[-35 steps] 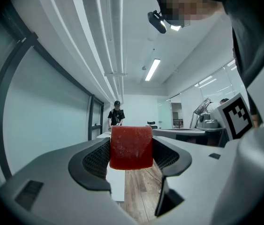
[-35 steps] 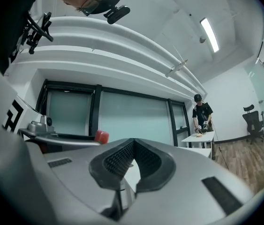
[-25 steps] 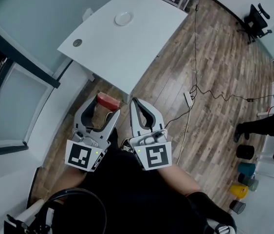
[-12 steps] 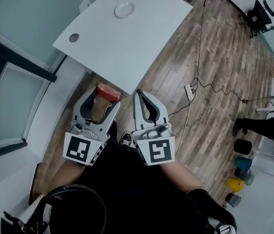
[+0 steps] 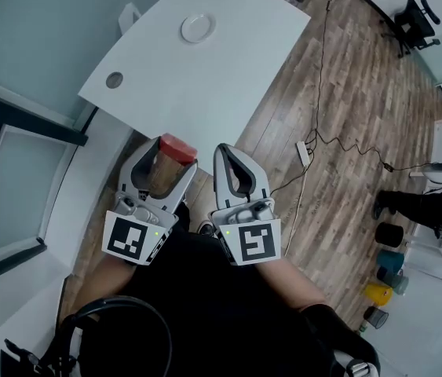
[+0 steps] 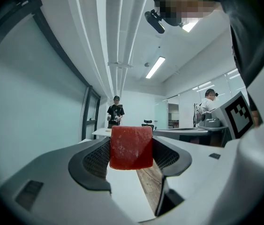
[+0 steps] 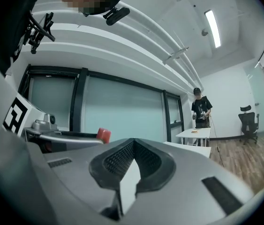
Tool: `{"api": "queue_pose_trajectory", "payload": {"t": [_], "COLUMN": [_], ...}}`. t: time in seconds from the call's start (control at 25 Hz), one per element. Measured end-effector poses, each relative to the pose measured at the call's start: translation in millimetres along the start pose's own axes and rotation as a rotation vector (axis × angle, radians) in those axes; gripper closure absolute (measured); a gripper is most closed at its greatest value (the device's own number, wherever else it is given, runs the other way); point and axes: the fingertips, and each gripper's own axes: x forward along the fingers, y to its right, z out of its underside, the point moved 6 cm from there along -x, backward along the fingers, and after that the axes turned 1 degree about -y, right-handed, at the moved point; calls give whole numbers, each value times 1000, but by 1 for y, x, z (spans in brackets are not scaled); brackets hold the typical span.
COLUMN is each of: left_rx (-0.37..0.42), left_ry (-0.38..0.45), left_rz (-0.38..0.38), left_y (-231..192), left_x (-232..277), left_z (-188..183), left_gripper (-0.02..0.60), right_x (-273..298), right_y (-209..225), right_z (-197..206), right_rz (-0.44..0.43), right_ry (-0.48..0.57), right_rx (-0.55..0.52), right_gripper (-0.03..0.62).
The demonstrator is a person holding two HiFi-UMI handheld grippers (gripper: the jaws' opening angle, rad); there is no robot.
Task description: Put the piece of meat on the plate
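A red block of meat (image 5: 177, 148) is clamped at the tips of my left gripper (image 5: 175, 154), held in the air just short of the near edge of the white table (image 5: 228, 69). In the left gripper view the meat (image 6: 131, 147) fills the gap between the two dark pads. A small white plate (image 5: 198, 27) sits on the far part of the table, well ahead of both grippers. My right gripper (image 5: 226, 153) hangs beside the left one, jaws shut with nothing in them. The meat (image 7: 104, 134) shows in the right gripper view, left of the shut jaws.
A round grommet hole (image 5: 115, 79) marks the table's left end. A cable and power strip (image 5: 303, 155) lie on the wood floor at right. A person (image 5: 432, 199) stands at the far right near several coloured containers (image 5: 385, 293). An office chair (image 5: 414, 23) is at the back.
Both grippers have moved forward toward the table with the meat still held in the left one. The table and plate now sit a little closer in view.
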Motion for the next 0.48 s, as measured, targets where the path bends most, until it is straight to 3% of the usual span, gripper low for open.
{"api": "queue_pose_trajectory", "payload": {"t": [0.32,0.48], "left_rx": [-6,-2], "left_ry": [21,44], "left_rz": [40,58], "left_y": [-38,-57], "left_x": [23,31], "left_z": [-4,-9], "left_gripper": [304,304], "right_x": [35,56], "right_y": [-1,-7], "right_z": [-1,-9], "right_rz": [35,54], "right_ry": [-37,27], "right_rx": [-28,-44], "right_gripper": [591,591]}}
